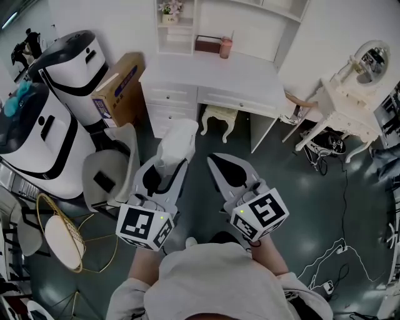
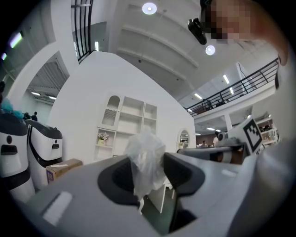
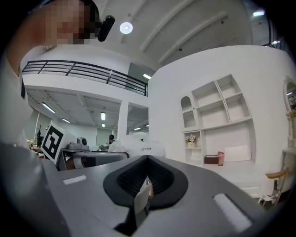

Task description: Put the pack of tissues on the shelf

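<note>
The pack of tissues (image 1: 178, 141), white in crinkled clear wrap, sticks out ahead of my left gripper (image 1: 170, 164), which is shut on it. In the left gripper view the pack (image 2: 145, 157) is pinched between the two dark pads of my left gripper (image 2: 145, 175). My right gripper (image 1: 214, 159) hovers beside it at the same height, shut and empty; in its own view my right gripper (image 3: 147, 178) shows its pads meeting. The white shelf unit (image 1: 177, 30) stands on the white desk (image 1: 219, 78) ahead of both grippers, some way off. It also shows as open shelves (image 3: 217, 115).
On the desk's back edge sit a brown box (image 1: 207, 43) and a pink cup (image 1: 225, 47); a flower pot (image 1: 169, 10) is on a shelf. A stool (image 1: 219, 117) is under the desk. Left: cardboard box (image 1: 119, 87), white machines (image 1: 72, 69), chair (image 1: 109, 167). Right: vanity table (image 1: 347, 112), floor cables (image 1: 337, 250).
</note>
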Tool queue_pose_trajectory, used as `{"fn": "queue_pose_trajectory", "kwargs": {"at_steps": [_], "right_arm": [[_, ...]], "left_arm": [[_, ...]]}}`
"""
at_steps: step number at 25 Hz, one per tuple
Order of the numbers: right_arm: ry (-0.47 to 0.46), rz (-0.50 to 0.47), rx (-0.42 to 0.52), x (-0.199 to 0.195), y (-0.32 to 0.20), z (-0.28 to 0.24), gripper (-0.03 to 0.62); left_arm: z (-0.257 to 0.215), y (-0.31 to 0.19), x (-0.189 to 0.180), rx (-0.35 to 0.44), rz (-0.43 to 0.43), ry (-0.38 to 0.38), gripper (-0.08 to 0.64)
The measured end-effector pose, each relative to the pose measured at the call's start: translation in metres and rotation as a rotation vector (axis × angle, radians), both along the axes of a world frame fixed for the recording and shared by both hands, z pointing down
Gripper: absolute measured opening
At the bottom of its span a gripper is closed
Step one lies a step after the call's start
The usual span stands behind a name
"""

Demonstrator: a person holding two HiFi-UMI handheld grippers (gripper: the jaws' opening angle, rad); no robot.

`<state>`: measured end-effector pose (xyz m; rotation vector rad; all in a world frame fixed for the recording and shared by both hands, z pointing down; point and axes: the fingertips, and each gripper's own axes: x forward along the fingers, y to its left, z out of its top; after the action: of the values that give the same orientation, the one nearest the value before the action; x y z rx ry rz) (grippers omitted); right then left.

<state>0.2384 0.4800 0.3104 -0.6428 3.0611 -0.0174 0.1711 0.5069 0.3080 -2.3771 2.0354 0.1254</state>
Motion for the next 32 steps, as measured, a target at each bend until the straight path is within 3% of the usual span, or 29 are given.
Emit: {"fn": "queue_pose_trajectory", "kwargs": {"at_steps": [6, 12, 21, 32], "right_arm": [[-0.004, 0.015, -0.020, -0.004, -0.012, 0.007, 0.000], [-0.012, 0.040, -0.012, -0.006, -0.051, 0.014, 0.000], [0.013, -0.034, 0.007, -0.035, -0.125, 0.007, 0.000], [0.017, -0.066, -0.003, -0.043, -0.221, 0.003, 0.000]], "left_arm": [[0.007, -0.015, -0.012, -0.003, 0.005, 0.030, 0.161], [0.016, -0.048, -0.021, -0.002, -0.023, 0.012, 0.163], [0.003, -0.127, -0.039, 0.012, -0.029, 0.018, 0.163], [0.000, -0.217, -0.043, 0.008, -0.053, 0.026, 0.163]]}}
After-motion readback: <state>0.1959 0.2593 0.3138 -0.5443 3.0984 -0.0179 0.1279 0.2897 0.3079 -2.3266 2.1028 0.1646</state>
